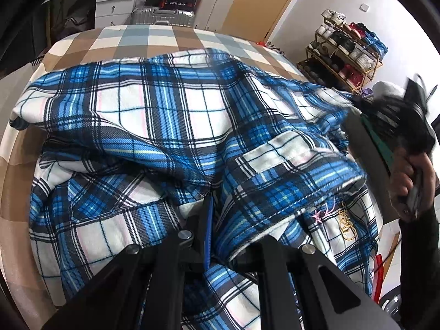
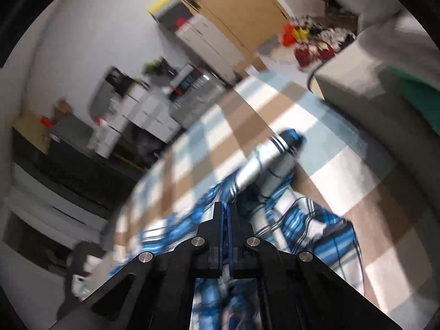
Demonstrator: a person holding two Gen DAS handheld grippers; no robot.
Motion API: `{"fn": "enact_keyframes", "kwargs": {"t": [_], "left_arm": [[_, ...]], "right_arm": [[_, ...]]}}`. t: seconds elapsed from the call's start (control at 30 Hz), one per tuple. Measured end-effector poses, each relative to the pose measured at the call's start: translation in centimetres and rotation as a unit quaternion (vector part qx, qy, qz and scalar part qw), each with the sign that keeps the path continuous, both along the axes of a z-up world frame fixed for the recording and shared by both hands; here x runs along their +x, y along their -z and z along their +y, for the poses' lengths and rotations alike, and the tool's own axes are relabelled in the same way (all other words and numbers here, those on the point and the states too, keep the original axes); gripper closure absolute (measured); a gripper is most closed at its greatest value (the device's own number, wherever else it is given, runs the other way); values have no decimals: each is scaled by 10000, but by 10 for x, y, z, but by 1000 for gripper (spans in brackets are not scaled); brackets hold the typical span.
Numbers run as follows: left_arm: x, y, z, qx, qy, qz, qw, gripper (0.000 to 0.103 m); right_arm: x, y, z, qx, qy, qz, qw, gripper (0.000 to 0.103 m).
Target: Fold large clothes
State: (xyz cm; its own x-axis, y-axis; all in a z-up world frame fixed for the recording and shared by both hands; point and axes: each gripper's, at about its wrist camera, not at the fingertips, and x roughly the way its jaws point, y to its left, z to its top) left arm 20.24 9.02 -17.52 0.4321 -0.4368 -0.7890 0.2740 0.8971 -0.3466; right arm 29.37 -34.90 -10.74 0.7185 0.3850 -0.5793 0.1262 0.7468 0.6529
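The blue-and-white plaid flannel shirt (image 1: 176,126) sprawls ahead of the left gripper (image 1: 209,220), jaws clenched on its fabric; the right gripper (image 2: 226,211), jaws pressed together, sits at its sleeve end.

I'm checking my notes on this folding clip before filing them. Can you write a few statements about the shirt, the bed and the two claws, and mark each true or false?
1. The blue, white and black plaid flannel shirt lies rumpled rather than folded flat. True.
2. The shirt rests on a bare wooden floor. False: it lies on a bed cover of brown, white and pale blue checks.
3. The left claw is shut on a fold of the shirt. True.
4. The right claw stands wide open. False: its fingers are together, pointing over the shirt.
5. A shoe rack stands beyond the bed. True.
6. A silver hard-shell suitcase lies on the bed. False: it stands behind the bed.
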Motion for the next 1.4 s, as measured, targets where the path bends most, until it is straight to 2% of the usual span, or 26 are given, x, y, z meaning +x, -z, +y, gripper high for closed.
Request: {"fn": "enact_keyframes", "kwargs": {"t": [0.1,0.23,0.43,0.5,0.57,0.6,0.63,0.67,0.7,0.73,0.8,0.87,0.93,0.97,1.0,1.03,1.13,1.2,1.23,1.27,1.33,1.37,1.4], "left_arm": [[-1,-1,1,37,35,4,10000,98],[-2,-4,1,23,19,-9,10000,98],[-2,-6,1,167,138,16,9998,96],[-3,-8,5,170,190,36,9997,93],[-3,-11,12,128,222,158,9995,88],[-3,-13,17,47,215,212,9995,81],[-3,-16,24,-59,171,246,9995,58],[-5,-20,29,-172,135,265,9994,43],[-7,-24,36,-341,128,238,9991,22],[-11,-29,44,-497,153,210,9984,20],[-16,-36,48,-517,204,211,9982,20],[-17,-47,57,-336,157,28,9993,20],[-8,-59,72,79,-102,-320,9994,20],[-2,-62,78,207,-291,-397,9986,20],[7,-67,88,272,-554,-465,9970,20],[18,-70,97,197,-705,-460,9963,20],[45,-75,112,-156,-985,-270,9946,20],[65,-82,107,-138,-1019,-334,9941,20],[70,-84,100,-7,-943,-493,9943,20],[80,-83,89,293,-809,-597,9945,20],[100,-67,75,750,-505,-371,9952,20],[109,-52,75,831,-495,-143,9952,20],[115,-36,81,807,-550,156,9951,20]], "right_arm": [[-27,-2,2,60,3,-139,9999,101],[-51,13,6,-186,55,76,9998,101],[-33,58,7,-405,75,1053,9936,101],[-29,57,3,-392,105,1117,9929,99],[-26,51,5,-613,67,1144,9915,97],[-28,48,5,-704,95,1117,9912,91],[-29,45,5,-758,85,1098,9910,86],[-30,44,4,-793,78,1107,9907,77],[-33,43,1,-859,103,1141,9897,68],[-37,42,-2,-913,155,1160,9889,66],[-44,37,-5,-1156,299,1213,9854,66],[-54,15,-7,-1220,376,820,9884,66],[-57,-7,-3,-1314,343,469,9896,64],[-58,-25,3,-1418,305,171,9893,55],[-57,-36,10,-1500,224,-24,9884,41],[-53,-47,19,-1618,105,-196,9866,37],[-35,-67,47,-1942,-310,-449,9794,35],[-11,-71,63,-2060,-603,-405,9759,35],[5,-70,69,-2152,-639,-278,9741,34],[21,-65,75,-2270,-636,-100,9718,31],[48,-54,82,-2441,-767,184,9665,32],[61,-45,87,-2652,-848,372,9598,32],[74,-34,93,-3015,-991,606,9464,33]]}}
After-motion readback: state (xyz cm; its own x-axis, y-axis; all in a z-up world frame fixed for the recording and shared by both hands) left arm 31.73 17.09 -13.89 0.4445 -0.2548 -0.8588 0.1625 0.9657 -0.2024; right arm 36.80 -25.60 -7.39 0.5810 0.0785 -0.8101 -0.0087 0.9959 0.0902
